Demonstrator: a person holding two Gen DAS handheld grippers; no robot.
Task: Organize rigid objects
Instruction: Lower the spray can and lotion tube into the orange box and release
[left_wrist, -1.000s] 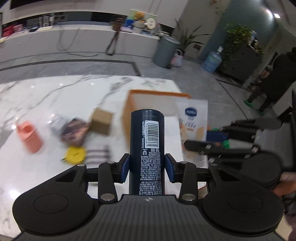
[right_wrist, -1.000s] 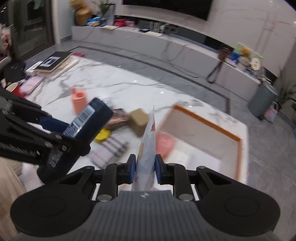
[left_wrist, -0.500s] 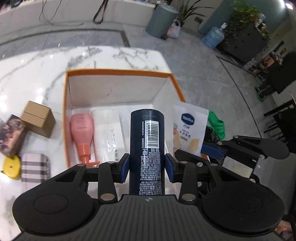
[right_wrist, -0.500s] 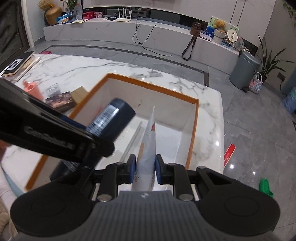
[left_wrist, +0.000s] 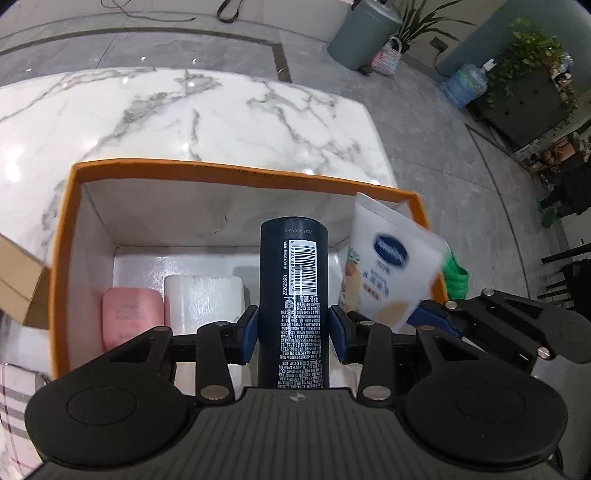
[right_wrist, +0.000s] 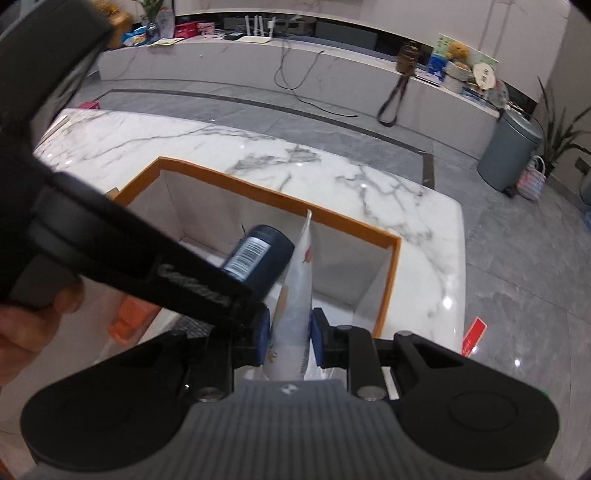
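My left gripper (left_wrist: 294, 334) is shut on a dark blue spray can (left_wrist: 294, 291) with a barcode label, held upright over the orange-rimmed box (left_wrist: 236, 171). My right gripper (right_wrist: 289, 334) is shut on a white squeeze tube (right_wrist: 297, 291), which reaches over the box's right part; in the left wrist view the tube (left_wrist: 388, 273) sits just right of the can. In the right wrist view the can (right_wrist: 258, 258) touches or nearly touches the tube. Inside the box lie a pink bottle (left_wrist: 131, 314) and a white tube (left_wrist: 203, 301).
The box stands near the right end of a white marble table (left_wrist: 207, 110), whose edge drops to grey floor. A brown carton (left_wrist: 18, 284) and a checked pouch (left_wrist: 16, 398) sit left of the box. A person's hand (right_wrist: 33, 325) holds the left gripper.
Both grippers have come down and forward from over the table's loose items to above the box's inside. The box now fills the views, and can and tube stay gripped.
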